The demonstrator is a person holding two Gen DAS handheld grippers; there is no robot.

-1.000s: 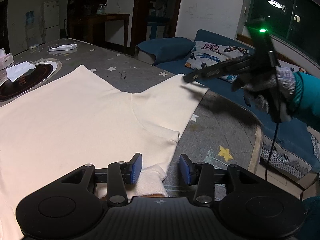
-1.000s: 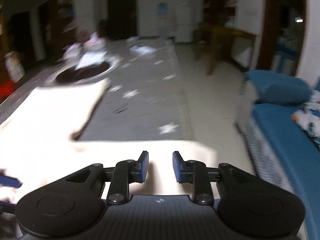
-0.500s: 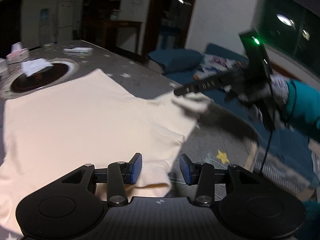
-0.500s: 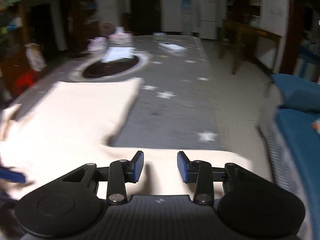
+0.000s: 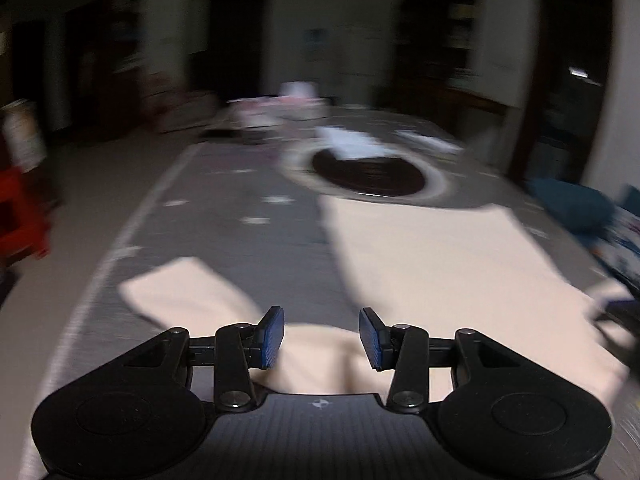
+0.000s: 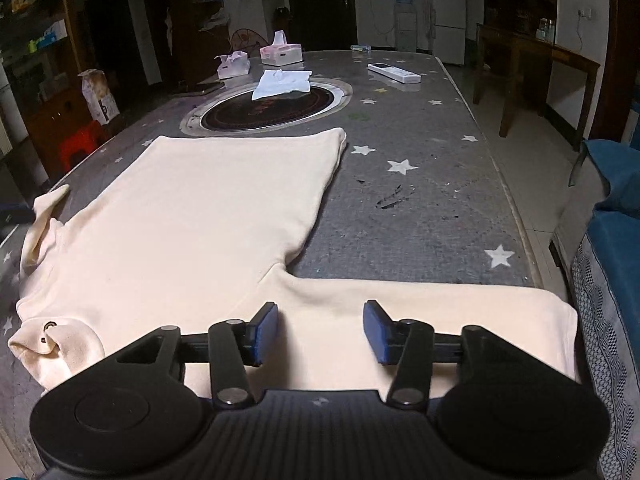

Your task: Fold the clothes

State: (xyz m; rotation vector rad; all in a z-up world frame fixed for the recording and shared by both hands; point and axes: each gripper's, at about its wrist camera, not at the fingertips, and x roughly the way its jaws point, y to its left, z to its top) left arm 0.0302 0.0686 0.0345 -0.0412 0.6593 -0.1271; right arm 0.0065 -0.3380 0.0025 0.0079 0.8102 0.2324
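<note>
Both tongs stand with their blue pads apart, gripping nothing. Right gripper (image 6: 320,330) hovers over the stretched-out right sleeve (image 6: 440,300) of the cream long-sleeved cotton top (image 6: 200,216), and its jaws are opening with only flat cloth beneath them; a second ago they stood closer together over the same sleeve, so that sleeve has likely just been let go after being laid straight. Left gripper (image 5: 322,338) has swung away from the neck end, where it faced the sofa, and now looks up the grey star-patterned table (image 6: 420,200) over the other sleeve (image 5: 176,292), which lies crumpled near the table's edge. The top lies spread flat, front down, below the round dark inset (image 6: 272,108). Spreading looks nearly done; the left sleeve probably needs straightening next.
</note>
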